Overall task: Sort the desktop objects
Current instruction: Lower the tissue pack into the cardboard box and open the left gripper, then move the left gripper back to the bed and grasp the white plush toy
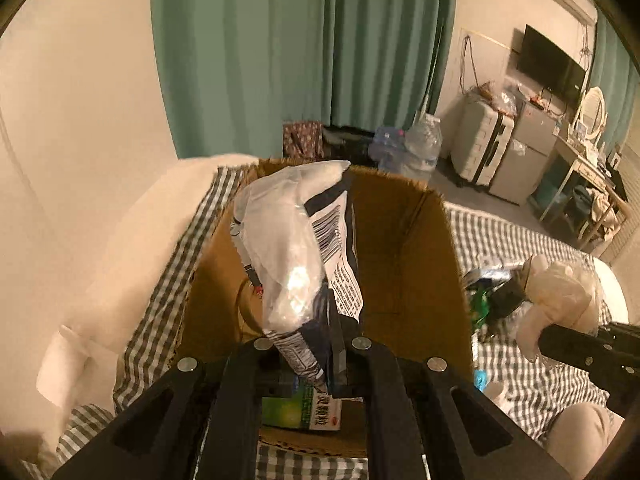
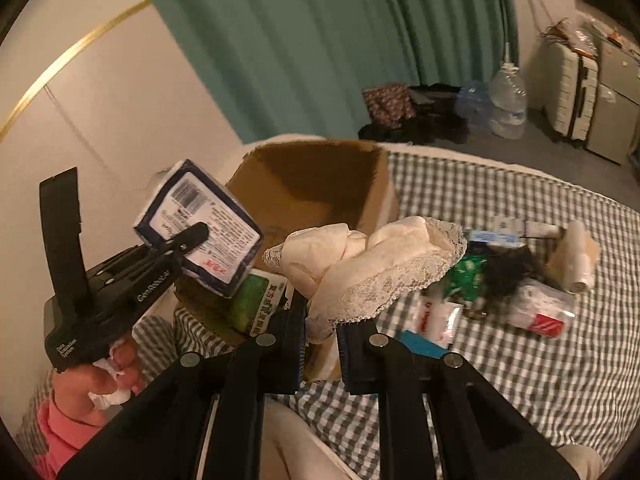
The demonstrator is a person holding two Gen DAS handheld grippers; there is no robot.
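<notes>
Tissue pack (image 2: 198, 227), plastic-wrapped and rectangular, sits clenched in the left gripper (image 1: 308, 354) above a brown cardboard box (image 2: 320, 184). Right gripper (image 2: 320, 330) pinches crumpled cream lace-trimmed cloth (image 2: 372, 264) over the checkered bedsheet (image 2: 520, 360).

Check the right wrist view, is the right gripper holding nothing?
No, the right gripper is shut on a cream lace-trimmed cloth that bunches up above its fingers, near the cardboard box.

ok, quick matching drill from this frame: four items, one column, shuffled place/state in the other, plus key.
1. tissue pack
2. lace cloth
3. green box
4. paper roll

A. lying on the checked bedspread, right of the clutter
B. held in the left gripper above the cardboard box
C. on the cardboard box floor
D. pinched in the right gripper

Pairs: 1-B, 2-D, 3-C, 4-A
</notes>
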